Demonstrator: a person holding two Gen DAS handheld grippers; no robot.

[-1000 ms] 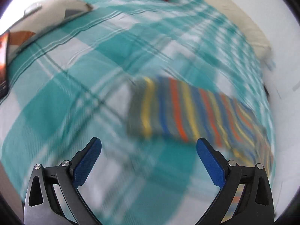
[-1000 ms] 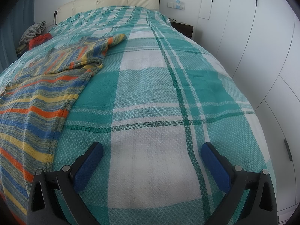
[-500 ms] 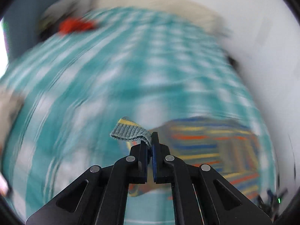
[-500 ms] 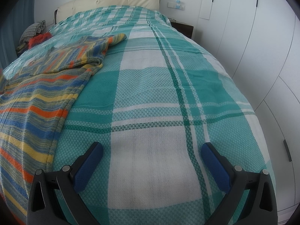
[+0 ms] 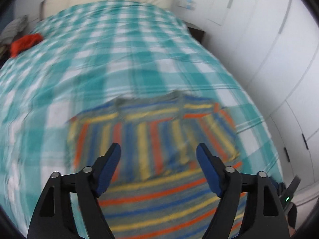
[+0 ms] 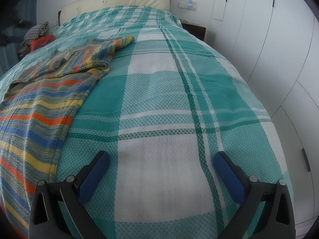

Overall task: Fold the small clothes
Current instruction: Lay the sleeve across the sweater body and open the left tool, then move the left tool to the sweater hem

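A striped knit garment (image 5: 155, 139) — bands of orange, yellow, blue and grey — is laid flat on the bed, toward its foot and left of the centre line as seen from the right wrist camera (image 6: 39, 107). One sleeve is seen folded across the upper body of the garment, so that its stripes run crosswise to those of the lower part; a second sleeve end (image 6: 124, 40) is left reaching out toward the middle of the bed. The left wrist view is blurred, and finer folds cannot be made out there.

The left gripper (image 5: 158, 153) is held above the garment, its blue-padded fingers (image 5: 108, 164) spread apart and nothing caught between them. The right gripper (image 6: 161, 163) is held to the right of the garment, over bare bedding, its fingers (image 6: 93, 176) likewise spread wide and holding nothing.

The bed is covered by a teal-and-white plaid bedspread (image 6: 163, 103), which is smoothed out across the whole mattress. A cream padded headboard (image 6: 119, 0) is set against the far wall. Near the head of the bed, at the left edge, a red cloth (image 6: 40, 41) is bunched beside a grey checked one (image 6: 36, 31). White cupboard doors (image 6: 279, 49) are ranged along the right side — a dark nightstand (image 6: 195, 29) is tucked between them and the headboard.
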